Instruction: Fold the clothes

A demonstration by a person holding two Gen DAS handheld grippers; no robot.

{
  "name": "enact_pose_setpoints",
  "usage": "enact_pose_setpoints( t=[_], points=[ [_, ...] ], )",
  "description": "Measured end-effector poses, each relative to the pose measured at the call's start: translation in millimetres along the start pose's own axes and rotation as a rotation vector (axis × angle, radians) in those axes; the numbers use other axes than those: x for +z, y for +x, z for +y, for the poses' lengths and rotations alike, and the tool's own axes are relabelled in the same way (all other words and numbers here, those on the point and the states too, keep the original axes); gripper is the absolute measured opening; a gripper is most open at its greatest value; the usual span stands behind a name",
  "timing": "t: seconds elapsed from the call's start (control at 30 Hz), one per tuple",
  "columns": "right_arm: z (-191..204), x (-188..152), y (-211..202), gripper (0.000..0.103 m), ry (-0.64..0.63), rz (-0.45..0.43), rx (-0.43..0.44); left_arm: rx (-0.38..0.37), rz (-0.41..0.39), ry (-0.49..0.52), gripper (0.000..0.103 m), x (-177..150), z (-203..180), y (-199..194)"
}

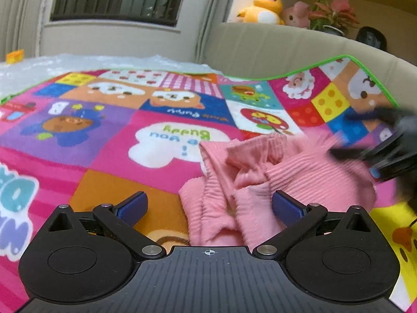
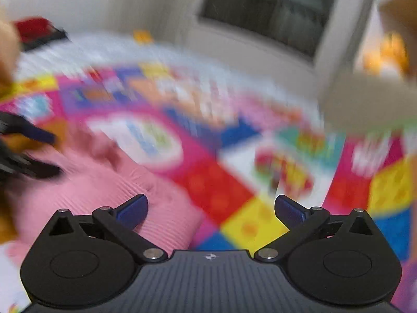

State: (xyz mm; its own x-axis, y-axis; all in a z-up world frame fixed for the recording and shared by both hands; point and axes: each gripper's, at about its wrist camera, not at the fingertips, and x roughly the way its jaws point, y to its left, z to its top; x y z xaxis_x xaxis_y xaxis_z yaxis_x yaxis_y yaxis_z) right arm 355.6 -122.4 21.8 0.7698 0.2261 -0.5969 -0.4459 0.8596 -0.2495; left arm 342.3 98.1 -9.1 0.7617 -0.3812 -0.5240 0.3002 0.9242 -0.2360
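While a crumpled pink garment [image 1: 263, 180] lies bunched on the colourful cartoon mat [image 1: 109, 140], both the left tongs [image 1: 210, 206] and right tongs [image 2: 210, 207] hover wide and empty, and should probably pinch separate edges to spread it flat first.

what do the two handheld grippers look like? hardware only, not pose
Both look alike. The left gripper and the right gripper each have a dark grey ribbed body with a small white crosshair mark at its front edge, two round black hubs, black linkage arms with silver pivot pins, and blue ribbed finger pads. No cables, hands or sleeves show clearly in either view.
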Motion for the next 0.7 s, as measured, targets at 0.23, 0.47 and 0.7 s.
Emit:
enact_pose_setpoints(
  t=[0.23,0.47,0.7],
  points=[
    [-13.0,-13.9,31.8,0.103,0.216,0.027,0.024,0.021,0.024,0.074,0.103,9.1,-2.1,-9.9],
    [-26.6,-54.6,-64.4,0.103,0.438,-0.089,0.135,-0.232,-0.034,-0.01,0.103,41.4,6.9,-20.7],
    [-19.5,-104.5,-72.7,0.094,0.84,-0.027,0.409,-0.278,0.103,-0.104,0.103,65.8,20.9,48.3]
  ],
)
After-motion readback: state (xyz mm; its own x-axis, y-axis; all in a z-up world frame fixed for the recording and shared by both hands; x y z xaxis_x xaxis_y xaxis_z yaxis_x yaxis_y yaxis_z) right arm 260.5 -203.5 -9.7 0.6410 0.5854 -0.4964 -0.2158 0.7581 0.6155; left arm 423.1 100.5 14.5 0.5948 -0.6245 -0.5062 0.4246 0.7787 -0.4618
